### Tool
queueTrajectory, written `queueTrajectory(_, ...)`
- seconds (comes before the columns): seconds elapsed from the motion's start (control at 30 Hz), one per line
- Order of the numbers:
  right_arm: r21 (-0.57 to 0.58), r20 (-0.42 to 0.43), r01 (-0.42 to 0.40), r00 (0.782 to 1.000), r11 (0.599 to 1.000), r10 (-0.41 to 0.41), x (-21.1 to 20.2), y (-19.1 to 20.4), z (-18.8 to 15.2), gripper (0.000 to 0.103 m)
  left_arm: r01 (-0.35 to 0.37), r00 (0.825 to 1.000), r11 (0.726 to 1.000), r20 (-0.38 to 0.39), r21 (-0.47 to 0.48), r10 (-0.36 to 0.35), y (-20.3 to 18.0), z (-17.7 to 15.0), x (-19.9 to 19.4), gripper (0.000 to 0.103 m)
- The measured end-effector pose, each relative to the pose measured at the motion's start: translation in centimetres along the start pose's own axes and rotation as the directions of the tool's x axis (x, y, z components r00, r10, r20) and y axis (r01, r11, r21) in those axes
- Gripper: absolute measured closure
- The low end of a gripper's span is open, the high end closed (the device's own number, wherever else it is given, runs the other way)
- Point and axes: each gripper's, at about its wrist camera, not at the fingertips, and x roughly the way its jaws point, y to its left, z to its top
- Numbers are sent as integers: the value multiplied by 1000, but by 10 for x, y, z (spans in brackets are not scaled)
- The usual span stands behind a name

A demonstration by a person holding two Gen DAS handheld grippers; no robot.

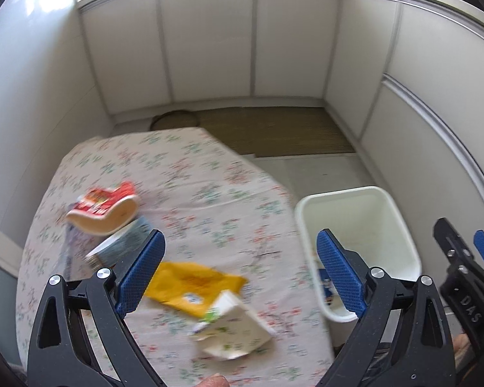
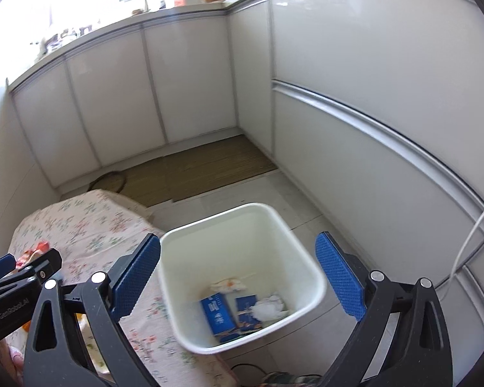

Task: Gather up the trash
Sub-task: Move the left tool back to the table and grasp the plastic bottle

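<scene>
My left gripper is open and empty above the floral-cloth table. On the table lie a red and cream wrapper, a white and grey carton, a yellow packet and a torn white carton. The white bin stands on the floor right of the table. My right gripper is open and empty above the bin, which holds blue boxes, crumpled white paper and a small wrapper.
White cabinet fronts close the space behind and to the right. A brown mat lies on the floor beyond the table. A white cable hangs at the right wall. My right gripper's side shows at the right edge of the left wrist view.
</scene>
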Motion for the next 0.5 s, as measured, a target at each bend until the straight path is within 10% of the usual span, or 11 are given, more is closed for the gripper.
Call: queueTrajectory(0.5, -204, -78, -114, 992, 972, 100, -2, 113, -32, 9, -273, 955, 953, -152, -128, 253, 181, -24, 41, 12)
